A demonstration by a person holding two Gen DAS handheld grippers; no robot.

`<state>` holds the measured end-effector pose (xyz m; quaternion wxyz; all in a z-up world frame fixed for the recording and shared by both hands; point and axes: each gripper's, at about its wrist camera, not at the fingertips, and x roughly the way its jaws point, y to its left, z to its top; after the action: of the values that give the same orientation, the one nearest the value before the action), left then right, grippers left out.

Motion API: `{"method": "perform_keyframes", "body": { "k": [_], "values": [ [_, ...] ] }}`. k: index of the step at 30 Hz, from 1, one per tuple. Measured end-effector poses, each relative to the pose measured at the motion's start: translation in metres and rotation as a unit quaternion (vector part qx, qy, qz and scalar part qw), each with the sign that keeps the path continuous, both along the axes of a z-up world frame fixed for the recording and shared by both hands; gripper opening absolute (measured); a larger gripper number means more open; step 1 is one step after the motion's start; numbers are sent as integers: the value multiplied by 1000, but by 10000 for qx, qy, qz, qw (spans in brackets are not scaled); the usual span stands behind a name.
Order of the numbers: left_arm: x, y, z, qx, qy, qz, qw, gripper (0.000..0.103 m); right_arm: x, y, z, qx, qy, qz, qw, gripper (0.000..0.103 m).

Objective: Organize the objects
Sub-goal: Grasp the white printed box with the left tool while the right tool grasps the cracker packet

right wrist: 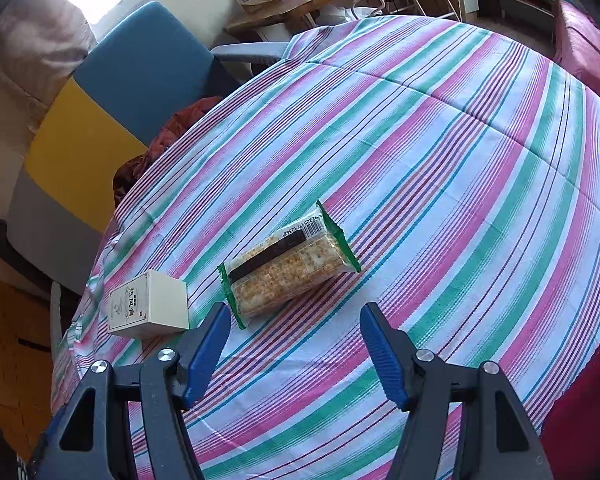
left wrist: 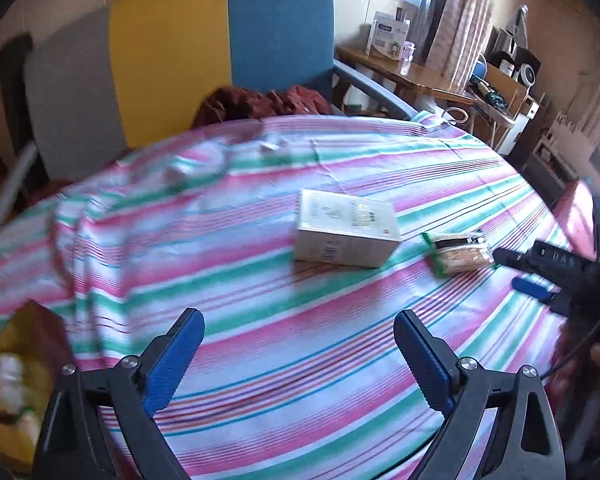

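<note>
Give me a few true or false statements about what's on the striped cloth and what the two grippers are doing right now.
1. The cracker packet lies flat on the striped cloth. True.
2. The right gripper is clamped on the packet. False: it is open, short of the packet.
3. The white box sits beside the packet, not touching it. True.
4. The left gripper holds the box. False: it is open and empty.
5. A blue and yellow chair stands behind the table. True.
</note>
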<state>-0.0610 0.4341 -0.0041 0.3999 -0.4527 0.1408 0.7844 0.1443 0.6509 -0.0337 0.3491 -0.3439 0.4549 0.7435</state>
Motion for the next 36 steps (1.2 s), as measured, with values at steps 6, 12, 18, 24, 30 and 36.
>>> {"method": "perform_keyframes", "body": {
  "k": [6, 12, 18, 24, 30, 36],
  "values": [
    [-17, 53, -15, 273, -1034, 240, 9940, 96, -3, -2, 2, -32, 126, 101, 9999, 68],
    [-47, 99, -38, 220, -1621, 738, 9838, 97, -2, -2, 4, -101, 285, 155, 9994, 68],
    [-76, 118, -50, 18, -1648, 1117, 9800, 97, -1, -1, 5, -160, 411, 149, 9989, 68],
    [-91, 143, -57, -371, -1294, 1047, 9854, 97, -2, -2, 3, -184, 406, 182, 9988, 68],
    [-78, 143, -66, -669, -1103, 667, 9894, 81, -3, 3, 0, -224, 372, 79, 9990, 68],
    [-54, 110, -57, -490, -865, 262, 9947, 56, -6, 4, -3, -228, 291, 39, 9993, 68]
  ]
}}
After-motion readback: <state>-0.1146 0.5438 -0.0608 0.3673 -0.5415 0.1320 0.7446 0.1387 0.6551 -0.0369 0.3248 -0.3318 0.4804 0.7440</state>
